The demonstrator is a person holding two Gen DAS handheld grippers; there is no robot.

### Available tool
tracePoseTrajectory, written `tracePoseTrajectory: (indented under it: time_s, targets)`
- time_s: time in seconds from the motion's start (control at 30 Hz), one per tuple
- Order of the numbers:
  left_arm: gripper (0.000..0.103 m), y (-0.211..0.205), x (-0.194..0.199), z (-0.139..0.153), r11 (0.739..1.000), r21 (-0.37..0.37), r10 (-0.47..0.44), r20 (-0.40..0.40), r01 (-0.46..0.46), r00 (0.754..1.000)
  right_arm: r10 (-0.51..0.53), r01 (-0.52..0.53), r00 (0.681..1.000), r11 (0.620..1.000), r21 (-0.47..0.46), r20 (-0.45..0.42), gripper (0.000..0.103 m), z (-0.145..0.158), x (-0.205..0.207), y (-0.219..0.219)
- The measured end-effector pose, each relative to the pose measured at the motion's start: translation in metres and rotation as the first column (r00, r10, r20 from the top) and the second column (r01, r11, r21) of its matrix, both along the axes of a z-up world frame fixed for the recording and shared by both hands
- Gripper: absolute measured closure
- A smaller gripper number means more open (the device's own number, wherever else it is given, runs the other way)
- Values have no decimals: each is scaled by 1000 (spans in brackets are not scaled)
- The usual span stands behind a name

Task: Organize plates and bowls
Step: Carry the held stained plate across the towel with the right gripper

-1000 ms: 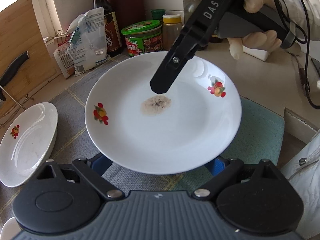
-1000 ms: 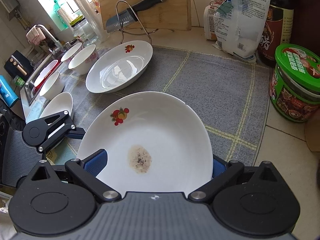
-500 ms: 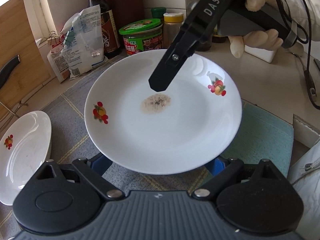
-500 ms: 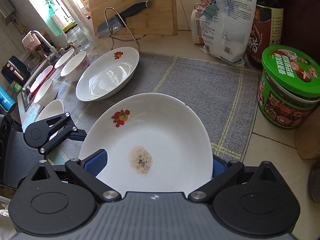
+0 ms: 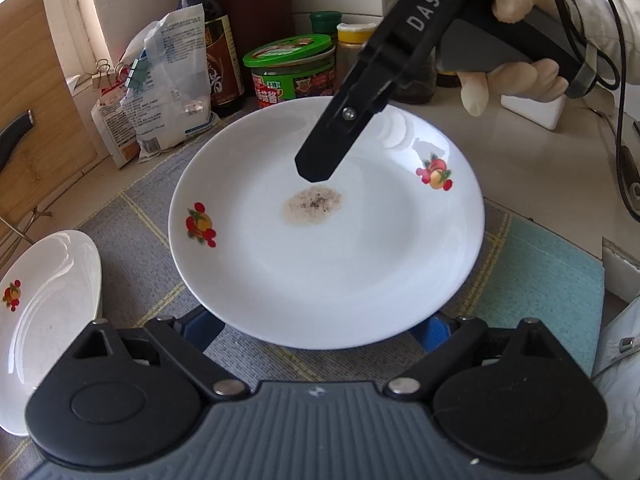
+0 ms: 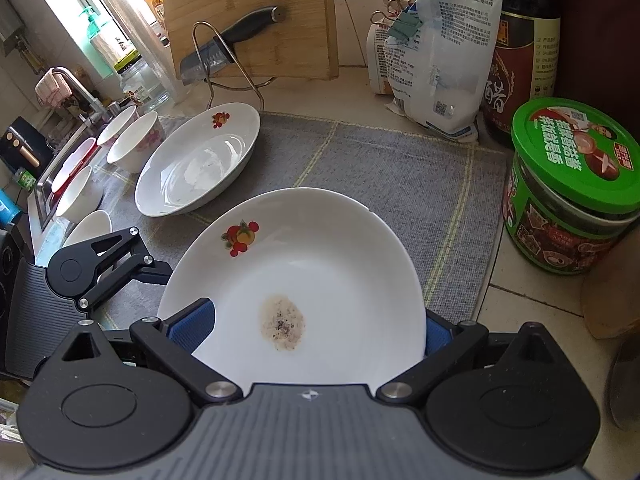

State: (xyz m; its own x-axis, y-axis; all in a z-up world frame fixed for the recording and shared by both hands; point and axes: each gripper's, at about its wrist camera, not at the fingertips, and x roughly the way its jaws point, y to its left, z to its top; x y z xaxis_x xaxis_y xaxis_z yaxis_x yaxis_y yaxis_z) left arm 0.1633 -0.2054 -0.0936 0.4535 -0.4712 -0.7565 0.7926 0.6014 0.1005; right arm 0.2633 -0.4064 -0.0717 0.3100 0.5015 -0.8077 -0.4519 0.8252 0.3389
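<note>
A white plate [image 5: 340,264] with fruit prints and a brown speckled stain in its middle is held above the grey mat; it also shows in the right wrist view [image 6: 320,264]. My right gripper [image 6: 316,330] is shut on the plate's rim, one finger [image 5: 320,160] lying over its far side. My left gripper [image 5: 320,326] has its blue pads under the plate's near edge; whether it grips is hidden. A second white plate [image 6: 198,160] lies on the mat to the left. Several white bowls [image 6: 134,142] stand beyond it near the sink.
A green-lidded jar [image 6: 576,184], a dark sauce bottle [image 6: 520,52] and a clipped white bag [image 6: 436,52] stand at the mat's far edge. A wooden cutting board [image 6: 248,16] with a knife [image 6: 228,46] leans at the back. A teal cloth [image 5: 544,280] lies at right.
The plate has travelled right with both grippers, away from the second plate and toward the jar and bottles. The grips look unchanged.
</note>
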Motion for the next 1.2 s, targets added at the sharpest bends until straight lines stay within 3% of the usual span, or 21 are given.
tracePoseTrajectory:
  time_s: [0.7, 1.0, 1.2]
  targets:
    - [7, -8, 14, -6, 1000, 3, 19, -21, -19, 1000, -14, 14, 1000, 1000, -16, -4, 0, -10, 14, -4]
    - [7, -8, 20, -8, 999, -23, 41, -59, -43, 997, -27, 27, 1000, 999, -40, -12, 0, -17, 18, -4]
    - [7, -8, 14, -6, 999, -26, 36, -42, -37, 998, -30, 31, 999, 996, -89, 10, 0, -20, 16, -1]
